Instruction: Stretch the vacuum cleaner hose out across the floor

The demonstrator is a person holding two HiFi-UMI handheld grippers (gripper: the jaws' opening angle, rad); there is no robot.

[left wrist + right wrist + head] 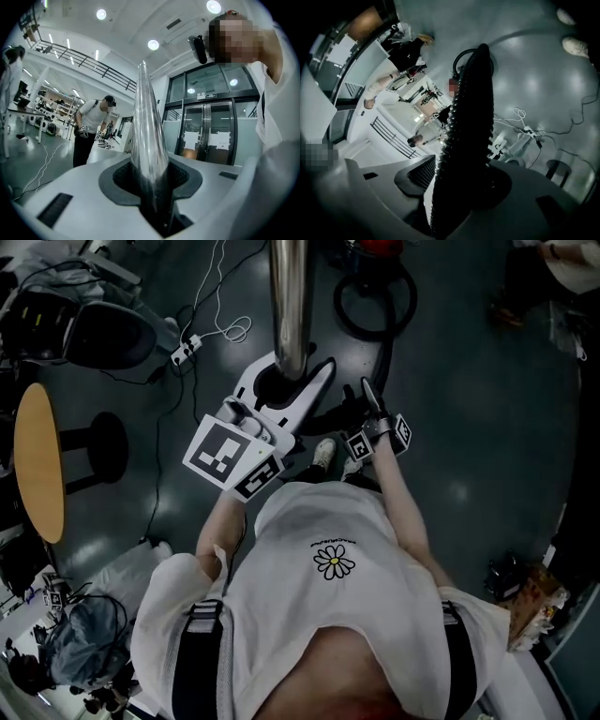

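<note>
Left gripper (284,382) is clamped on the shiny steel wand tube (291,296), its white jaws drawn in against the metal on both sides in the left gripper view (150,187), the tube (147,131) rising straight out between them. Right gripper (368,395) has its jaws set wider, closed round the black ribbed vacuum hose (466,117), which fills the gap in the right gripper view (459,187). Two holds, then: one on the rigid end, one on the flexible length, which looks like a way to drag the line without kinking it. In the head view the hose (375,336) lies ahead of the person, curled in a loop on the dark grey floor (487,409) below a red shape at the top edge, perhaps the cleaner's body; it is plainly not stretched out yet. Just beside the grippers, a pale shoe (325,451) stands under the hands. Further out, room is uneven: to the right the floor runs bare and open, the likelier lane for a straight run. To the left it crowds up, with a white power strip and its looping cable (187,348), a black stool (94,446), a round wooden table (37,460) and a black chair (94,334), all snag risks.
</note>
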